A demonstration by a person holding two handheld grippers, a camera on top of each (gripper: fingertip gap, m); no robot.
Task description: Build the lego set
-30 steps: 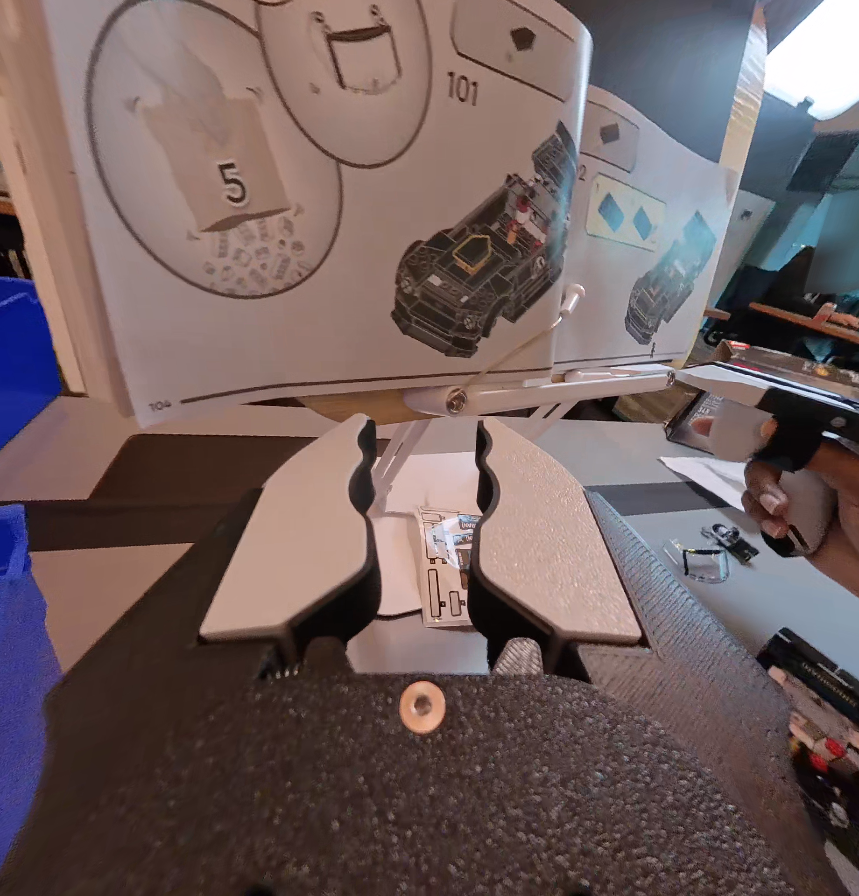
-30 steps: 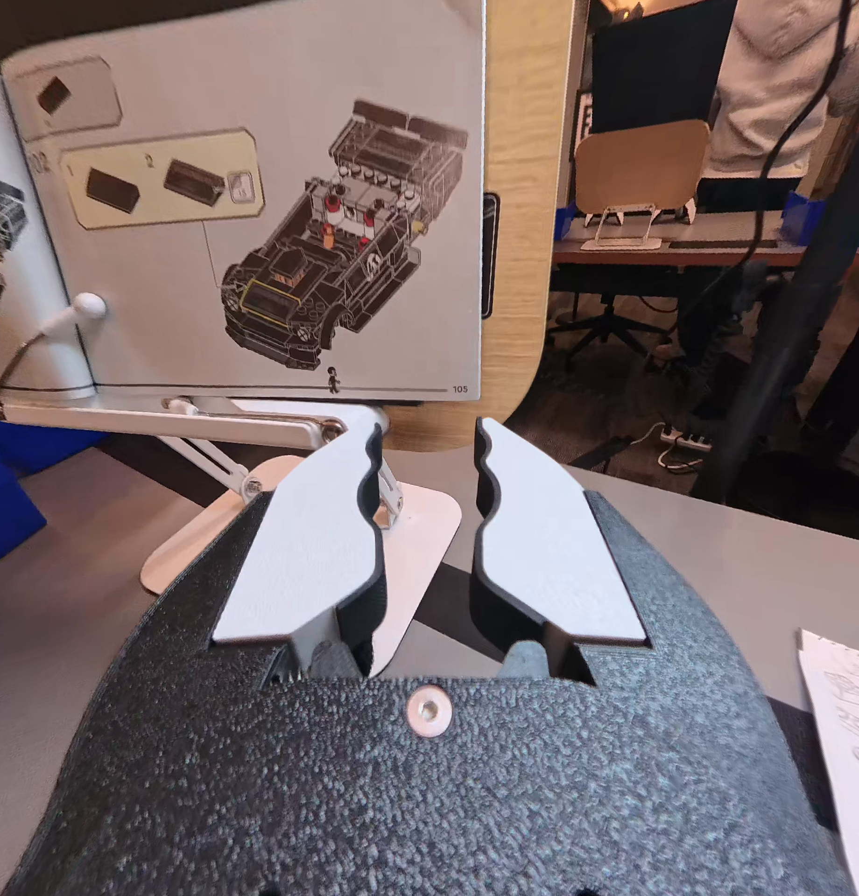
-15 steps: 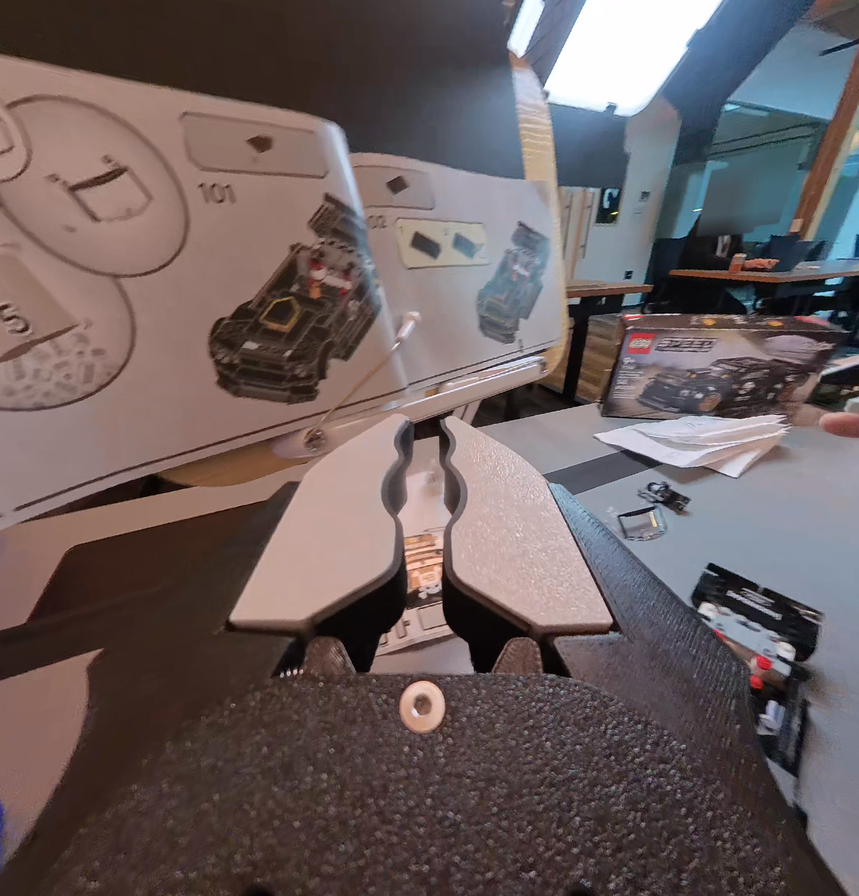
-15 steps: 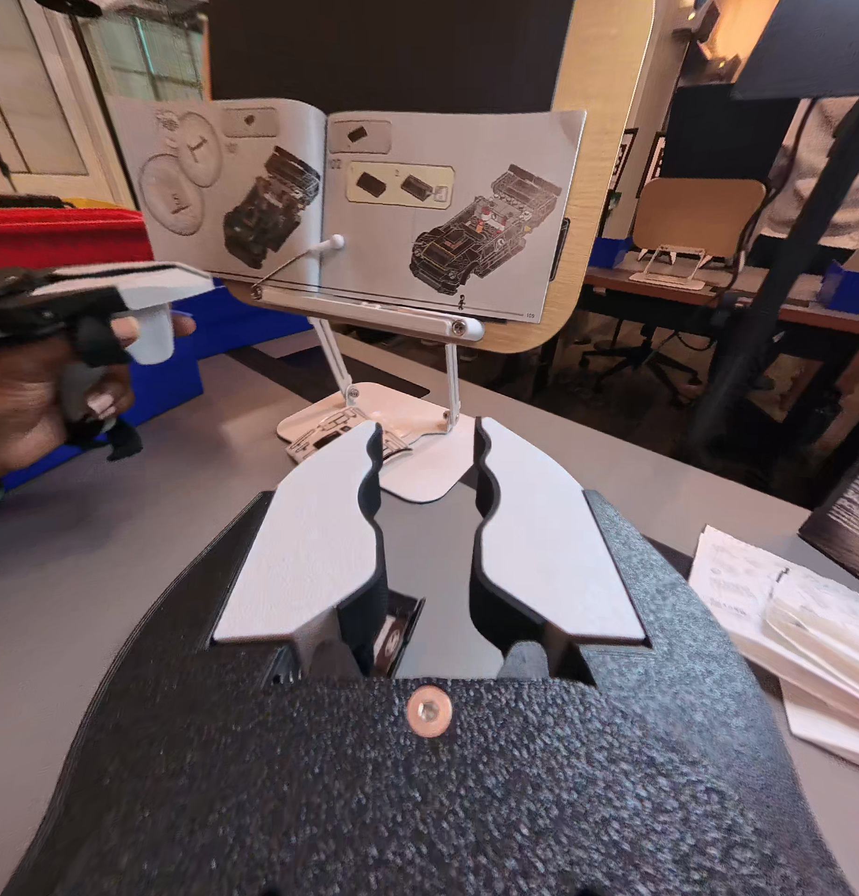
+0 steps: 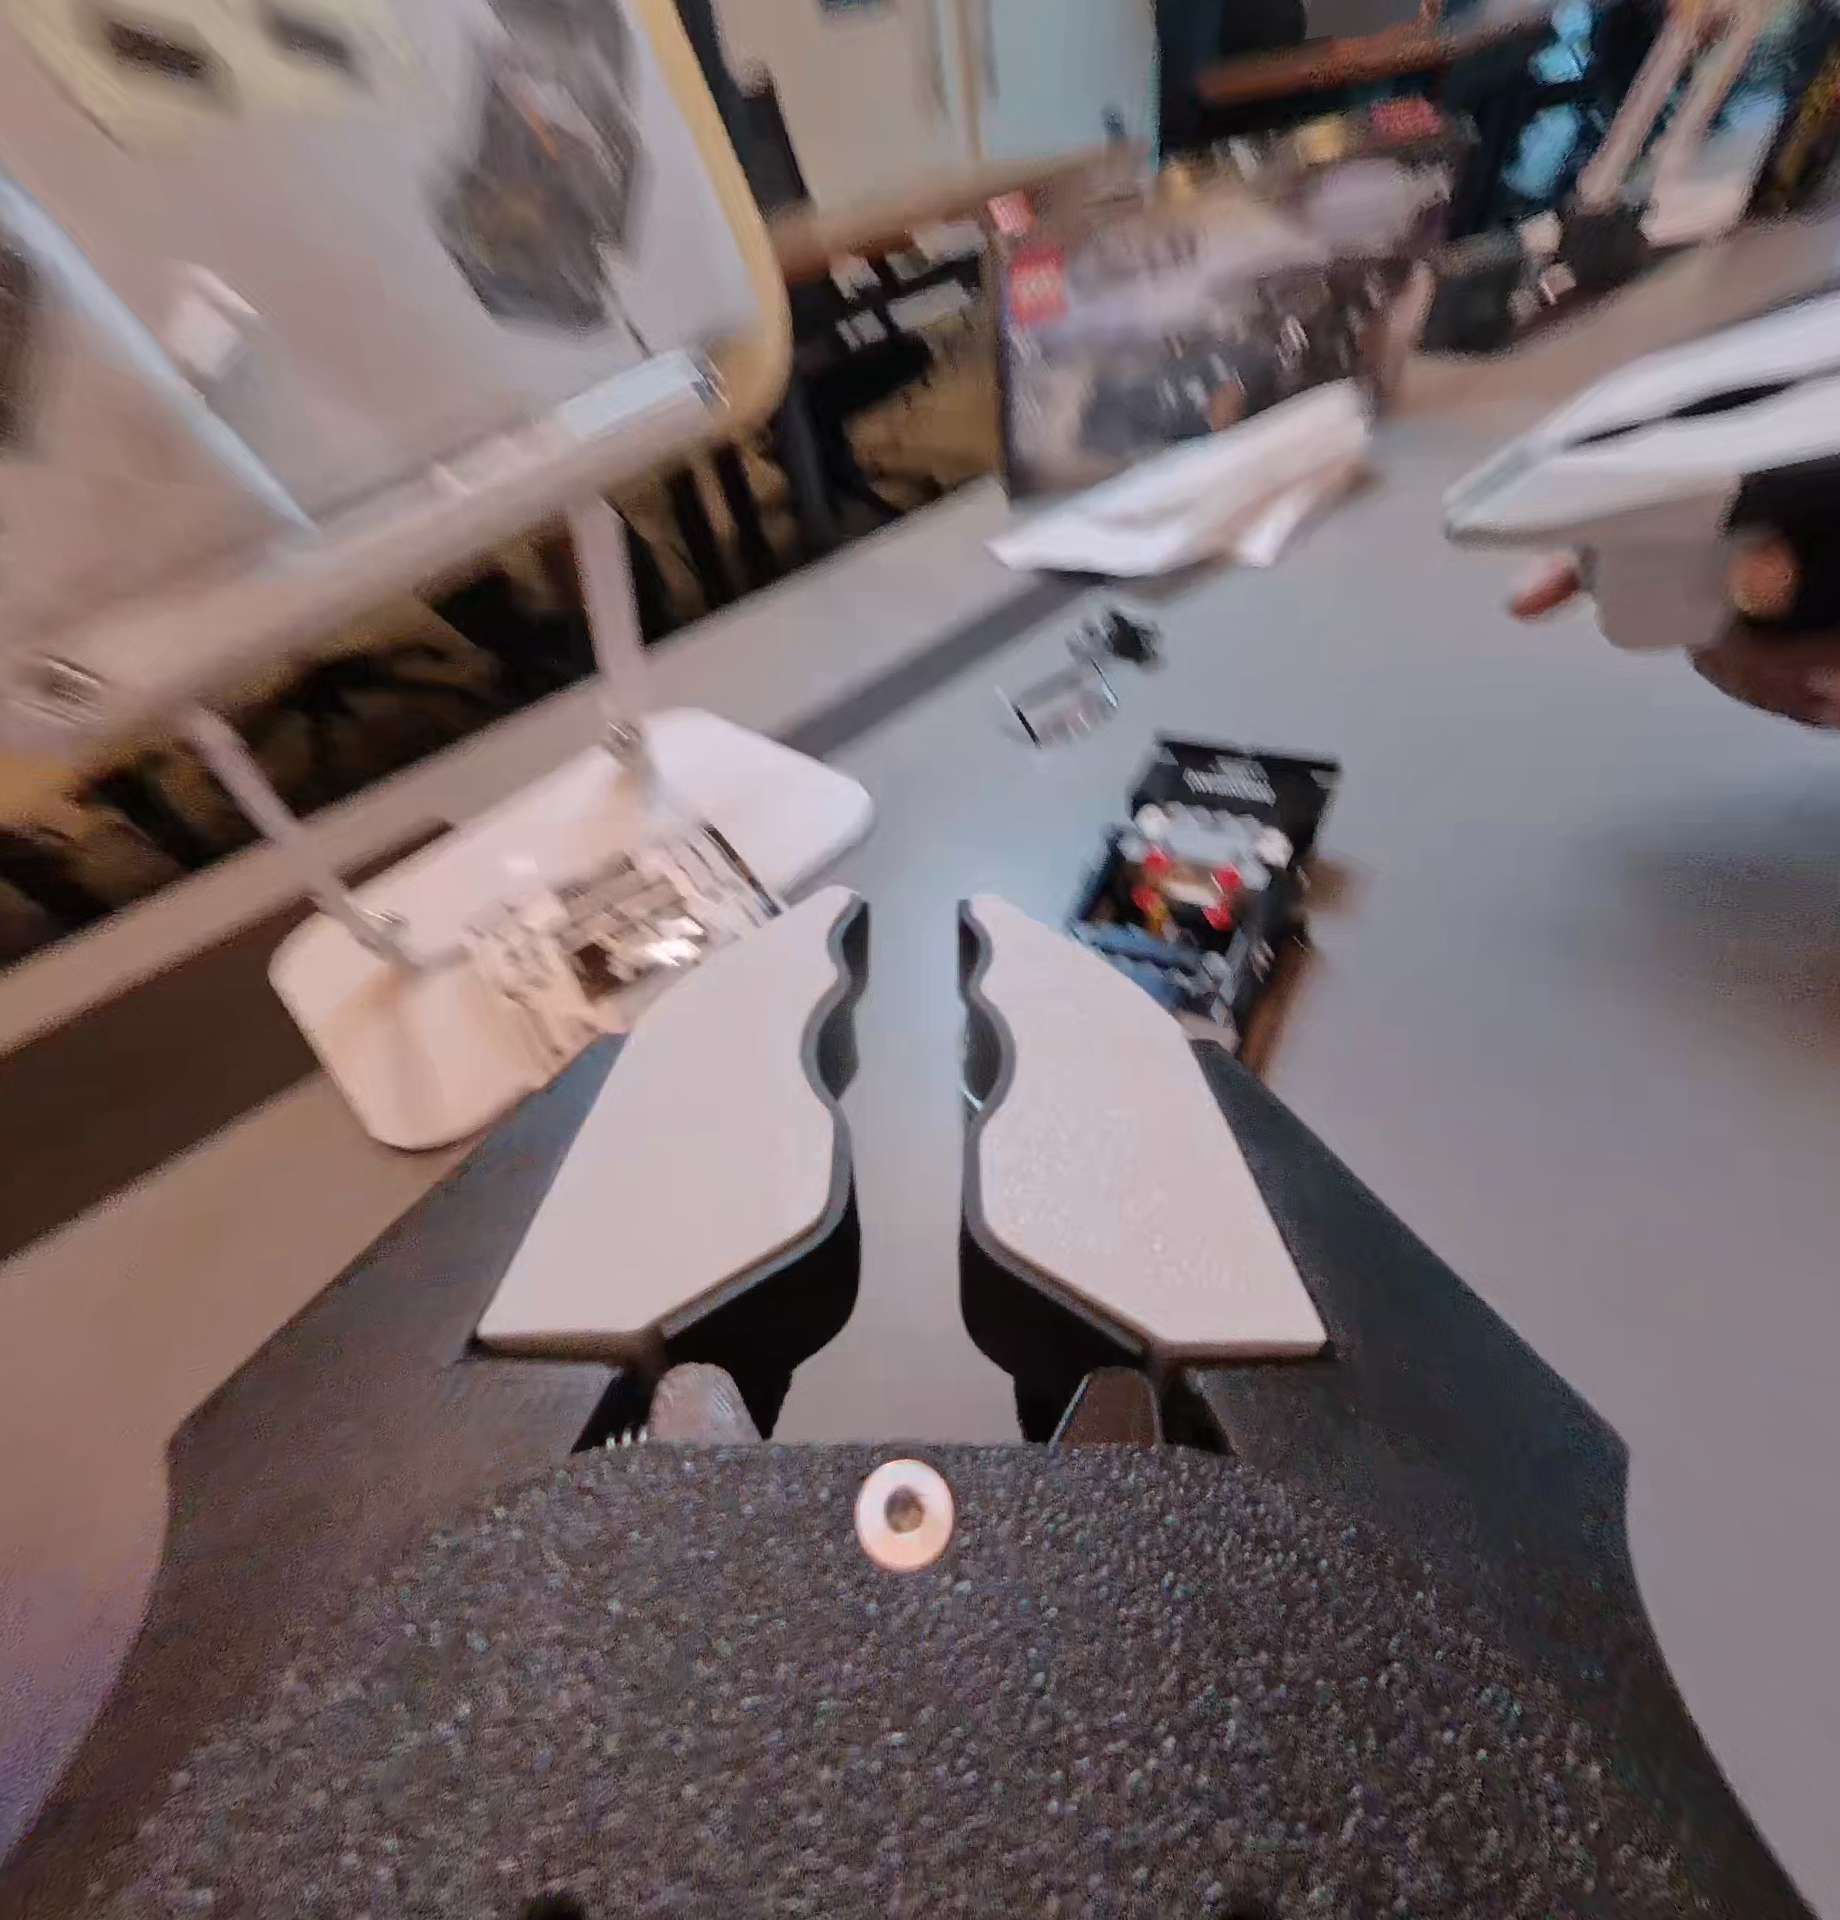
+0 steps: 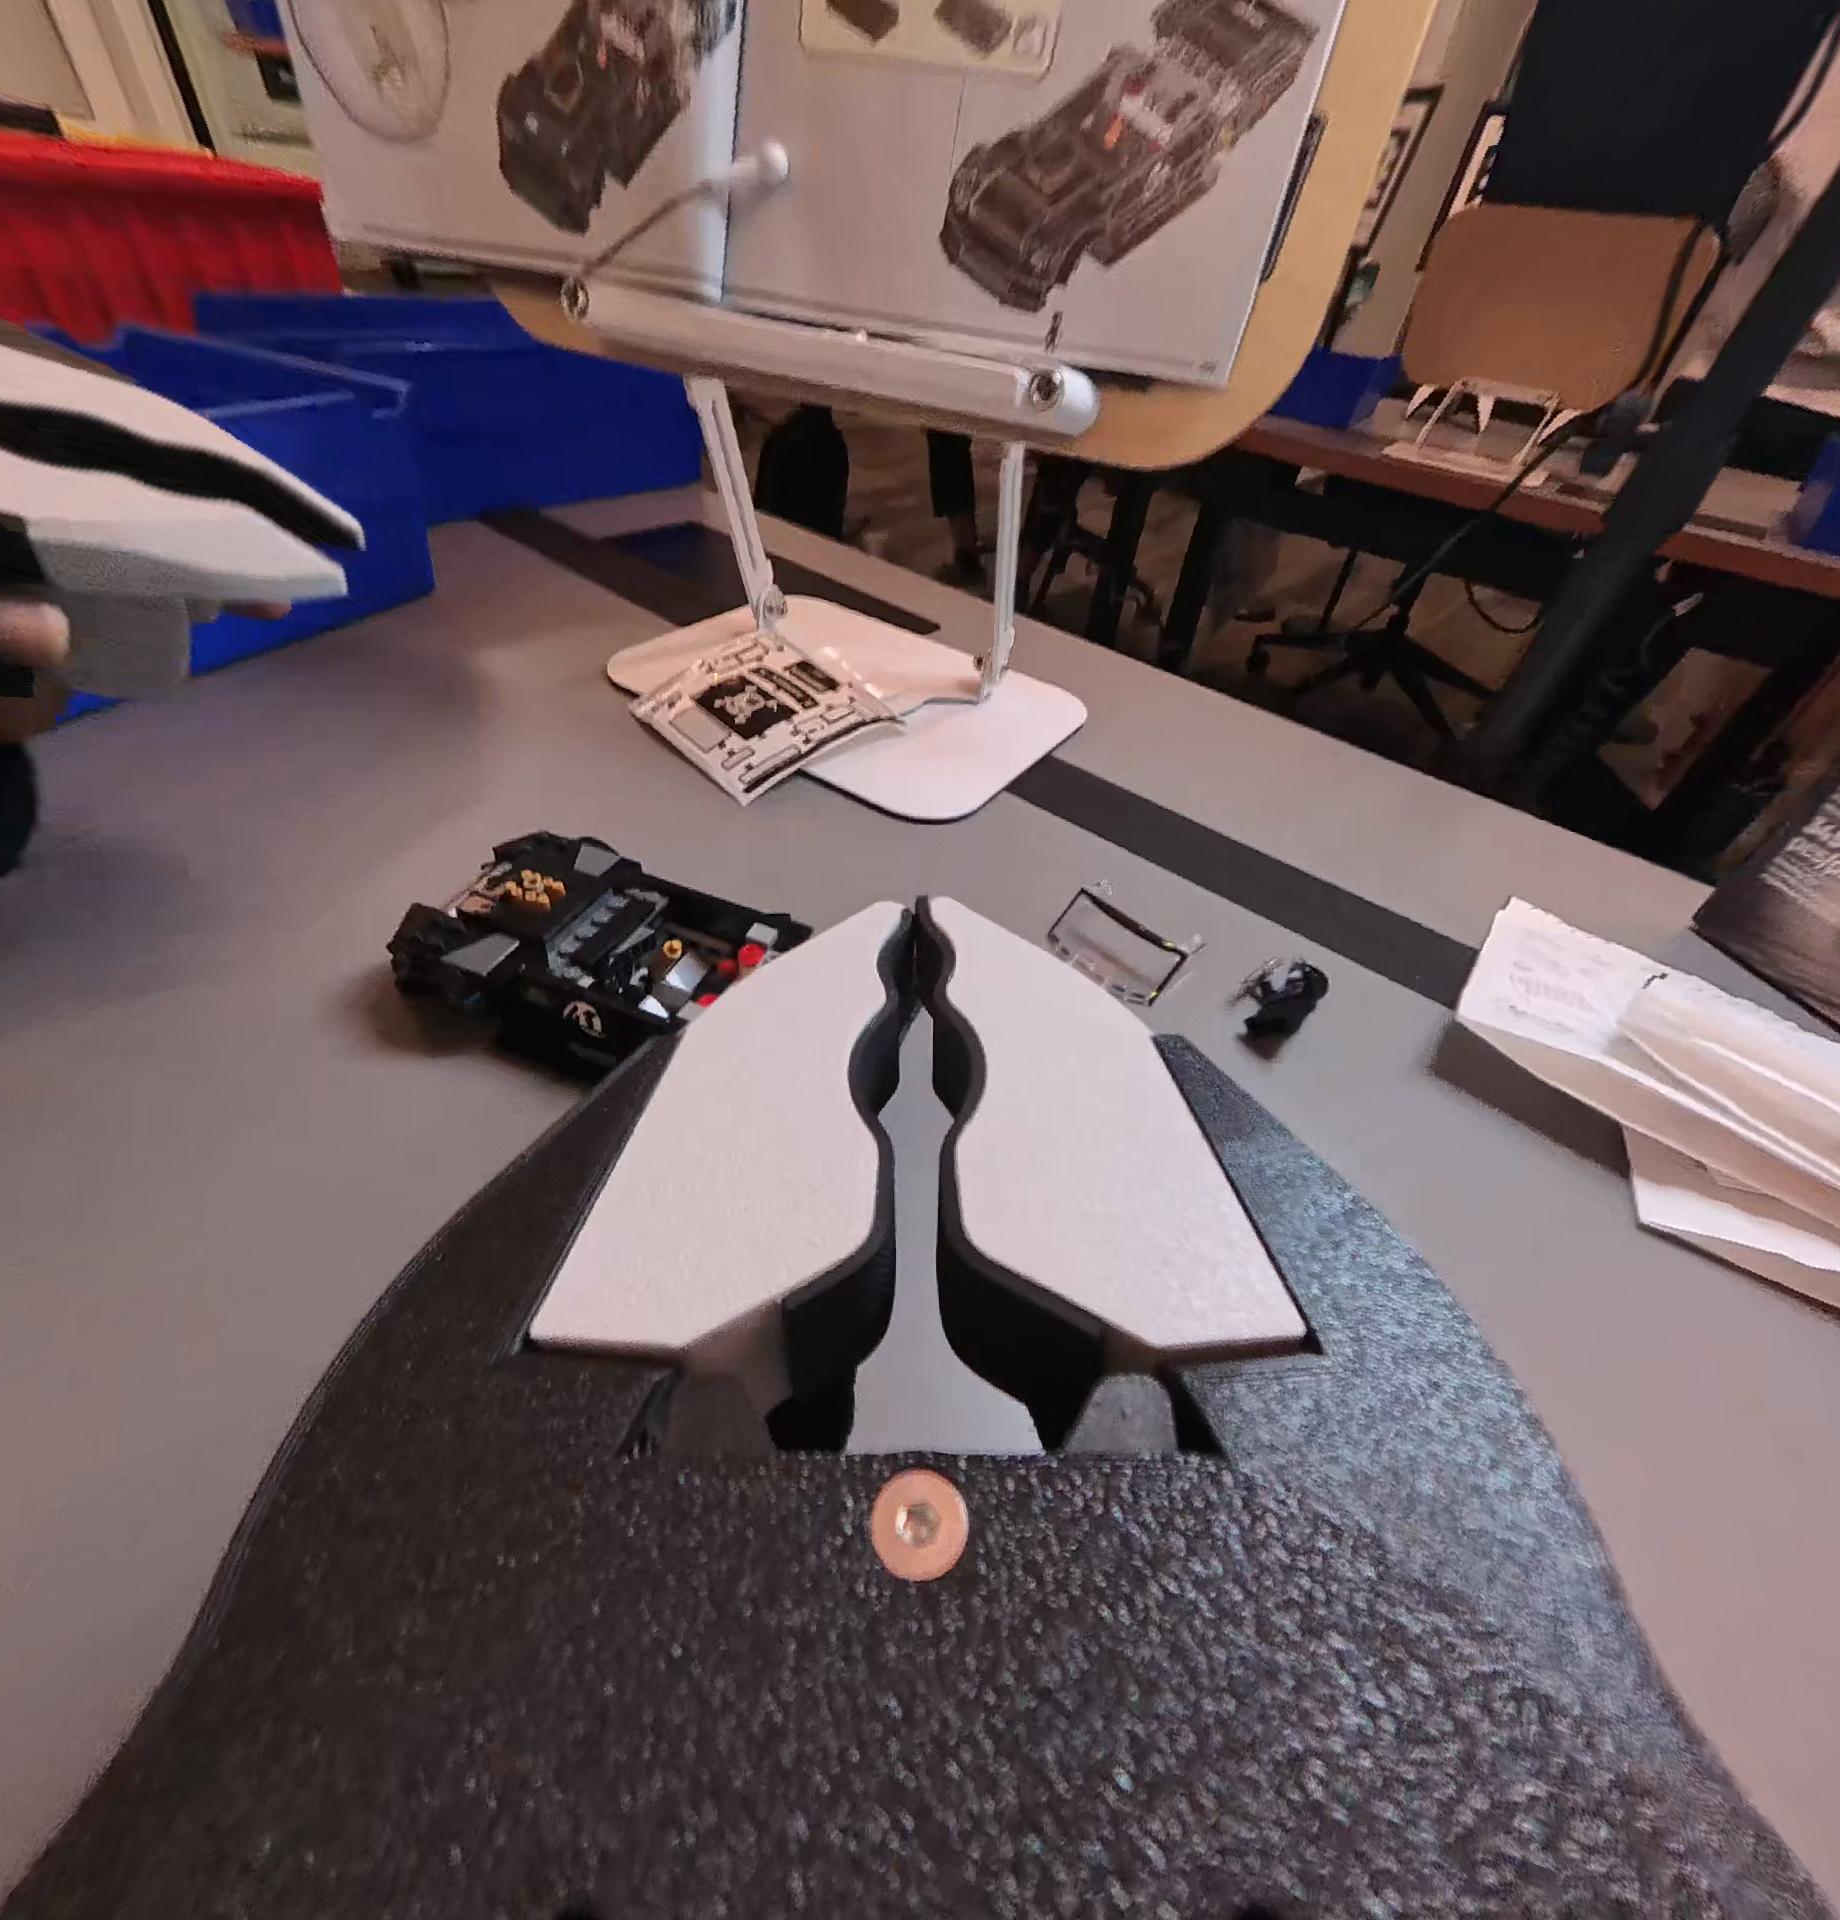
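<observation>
A partly built black lego car [image 6: 583, 956] sits on the grey table [image 6: 220, 1091], just left of my right gripper [image 6: 916, 914]. The right gripper hovers above the table, shut and empty, its tips touching. A clear windshield piece [image 6: 1118, 945] and a small black piece [image 6: 1285, 992] lie to its right. My left gripper [image 5: 911, 914] is narrowly open and empty. In its blurred view the car [image 5: 1196, 894] lies just ahead to the right, with the windshield piece [image 5: 1061, 696] beyond. The right gripper [image 5: 1456, 509] shows at the upper right.
The instruction booklet [image 6: 791, 156] stands open on a white stand [image 6: 947, 748], with a sticker sheet [image 6: 765, 717] on the stand's base. Folded papers [image 6: 1674, 1091] and the set's box [image 5: 1186, 343] are at the right. Blue bins [image 6: 376, 416] are at the back left. One gripper's finger ends stand about 20 centimeters off the other's. From my right tips it is roughly 15 centimeters to the clear windshield piece [image 6: 1118, 945]; from my left, 25 centimeters. The left camera catches it too, in the left wrist view [image 5: 1065, 698].
Both grippers have pulled back from the booklet and tilted down toward the table and car. The right gripper has closed. The left gripper's gap is narrower than a second ago.
</observation>
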